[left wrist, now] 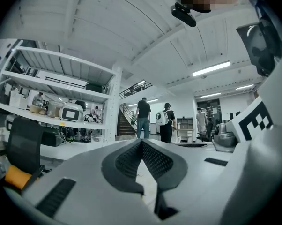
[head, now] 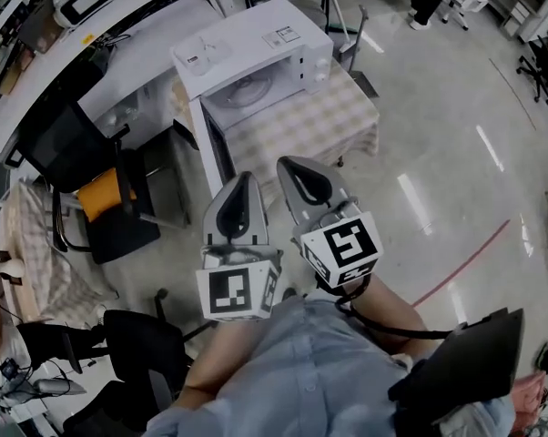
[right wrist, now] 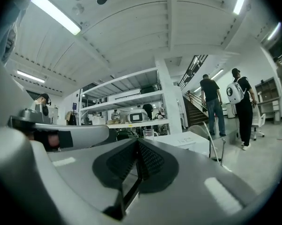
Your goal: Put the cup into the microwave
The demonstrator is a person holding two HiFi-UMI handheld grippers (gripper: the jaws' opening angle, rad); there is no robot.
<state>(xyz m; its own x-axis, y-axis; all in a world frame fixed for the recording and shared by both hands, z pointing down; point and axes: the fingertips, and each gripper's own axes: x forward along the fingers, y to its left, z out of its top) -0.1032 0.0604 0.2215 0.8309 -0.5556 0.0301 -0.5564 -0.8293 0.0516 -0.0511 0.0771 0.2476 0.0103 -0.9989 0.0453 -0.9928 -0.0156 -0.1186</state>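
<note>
A white microwave (head: 256, 57) stands on a table with a checked cloth (head: 333, 121), ahead of me. Its door (head: 221, 153) appears swung open on the left side, and the round turntable (head: 247, 89) shows inside. A clear cup (head: 209, 52) stands on top of the microwave. The cup (right wrist: 149, 133) also shows in the right gripper view, and the cup (left wrist: 98, 138) peeks over the jaws in the left gripper view. My left gripper (head: 242, 182) and right gripper (head: 295, 167) are held side by side, level, well short of the table. Both are shut and hold nothing.
A black office chair with an orange cushion (head: 106, 198) stands left of the table, beside a long white counter (head: 101, 57). Another chair (head: 345, 21) is behind the microwave. Two people (right wrist: 225, 104) stand far off by a staircase. A red line (head: 465, 262) crosses the floor at the right.
</note>
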